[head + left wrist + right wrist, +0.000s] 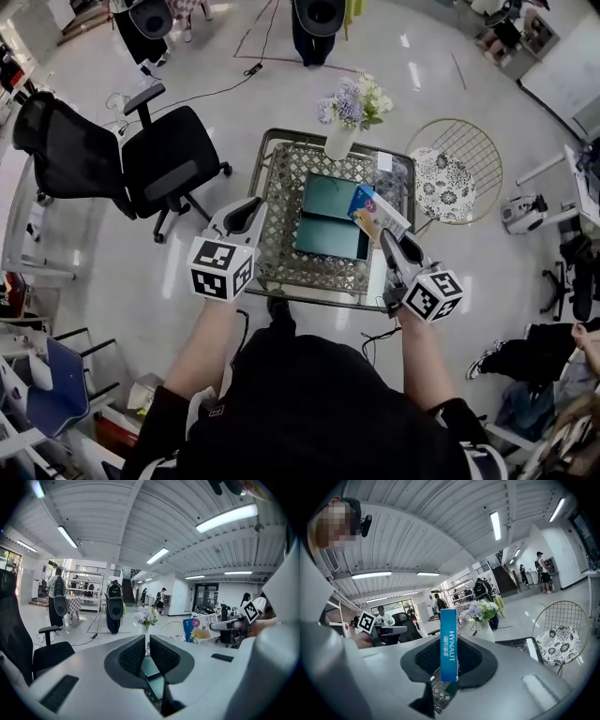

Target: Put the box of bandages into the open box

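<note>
The open box (328, 217), dark green with its lid laid flat, lies in the middle of the small table (281, 272). The box of bandages (377, 212), blue and white, hangs tilted over the open box's right edge, and my right gripper (387, 240) is shut on it. In the right gripper view its blue edge (448, 644) stands upright between the jaws. My left gripper (251, 210) hovers at the table's left edge, shut with nothing in it; its jaws nearly touch in the left gripper view (147, 654), where the box of bandages (197, 629) also shows.
A white vase of flowers (349, 111) stands at the table's far edge. A black office chair (141, 155) is to the left. A round wire chair with a patterned cushion (450, 178) is to the right. People stand farther off.
</note>
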`<state>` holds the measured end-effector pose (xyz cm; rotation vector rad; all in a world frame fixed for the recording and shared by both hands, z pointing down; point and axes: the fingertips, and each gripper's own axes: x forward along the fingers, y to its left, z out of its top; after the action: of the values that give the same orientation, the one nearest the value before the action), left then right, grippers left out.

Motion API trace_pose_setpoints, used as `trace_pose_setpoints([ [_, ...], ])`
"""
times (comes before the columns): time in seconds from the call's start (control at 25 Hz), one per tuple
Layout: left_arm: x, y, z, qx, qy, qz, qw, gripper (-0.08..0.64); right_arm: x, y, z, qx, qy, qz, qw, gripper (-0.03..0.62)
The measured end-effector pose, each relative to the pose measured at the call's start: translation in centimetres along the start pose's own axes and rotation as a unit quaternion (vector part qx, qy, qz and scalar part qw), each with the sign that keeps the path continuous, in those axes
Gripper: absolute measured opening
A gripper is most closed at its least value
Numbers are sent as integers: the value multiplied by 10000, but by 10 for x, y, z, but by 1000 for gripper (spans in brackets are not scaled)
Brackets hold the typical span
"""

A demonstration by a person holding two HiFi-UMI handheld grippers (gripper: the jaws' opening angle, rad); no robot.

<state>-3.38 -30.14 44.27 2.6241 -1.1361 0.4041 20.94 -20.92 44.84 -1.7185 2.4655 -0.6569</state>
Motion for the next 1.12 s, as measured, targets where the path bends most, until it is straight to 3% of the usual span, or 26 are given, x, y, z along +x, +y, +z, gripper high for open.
trace_pose_setpoints([
  [0.2,29,23,-7,-107,153,-326,9993,34,33,5,-13,162,195,-170,9995,86],
  [0.44,44,30,-16,-217,256,-510,9981,34,48,7,-66,408,842,-254,9953,86],
  [0.76,63,23,-31,-280,526,-503,9970,32,55,-22,-106,706,1351,-347,9877,86],
  [1.12,69,6,-74,-415,1065,-444,9925,32,74,-43,-165,1000,2063,-90,9733,86],
])
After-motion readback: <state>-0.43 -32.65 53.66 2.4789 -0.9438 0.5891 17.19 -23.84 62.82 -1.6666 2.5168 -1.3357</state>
